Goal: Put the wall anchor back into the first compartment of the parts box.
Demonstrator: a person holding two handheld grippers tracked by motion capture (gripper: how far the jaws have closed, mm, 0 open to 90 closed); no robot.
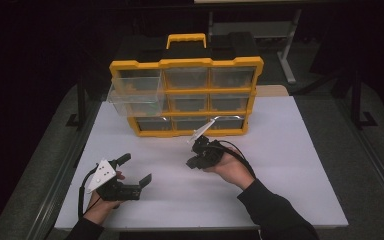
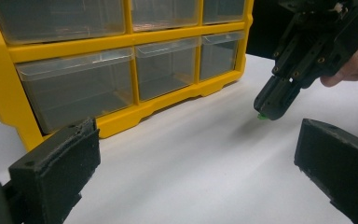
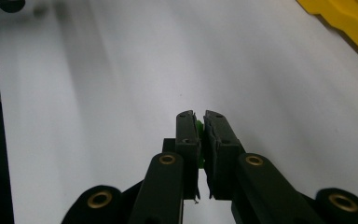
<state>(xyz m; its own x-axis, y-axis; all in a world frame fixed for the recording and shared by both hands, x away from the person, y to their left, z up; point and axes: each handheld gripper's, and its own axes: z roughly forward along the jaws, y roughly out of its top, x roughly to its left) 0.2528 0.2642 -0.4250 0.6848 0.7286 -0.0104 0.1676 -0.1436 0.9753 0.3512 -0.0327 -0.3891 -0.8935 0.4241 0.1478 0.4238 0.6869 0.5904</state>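
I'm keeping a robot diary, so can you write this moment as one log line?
left gripper: open, idle on table | right gripper: shut on small green piece | organizer: top-left drawer pulled out

One organizer [image 1: 186,97], nine drawers, two claws.

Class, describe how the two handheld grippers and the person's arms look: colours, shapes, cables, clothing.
Both the left gripper and the right gripper are black, each with two blocky jaws, brass-coloured rivets on the linkage, a pale three-cornered plate on top and a trailing black cable. The person wears dark long sleeves.
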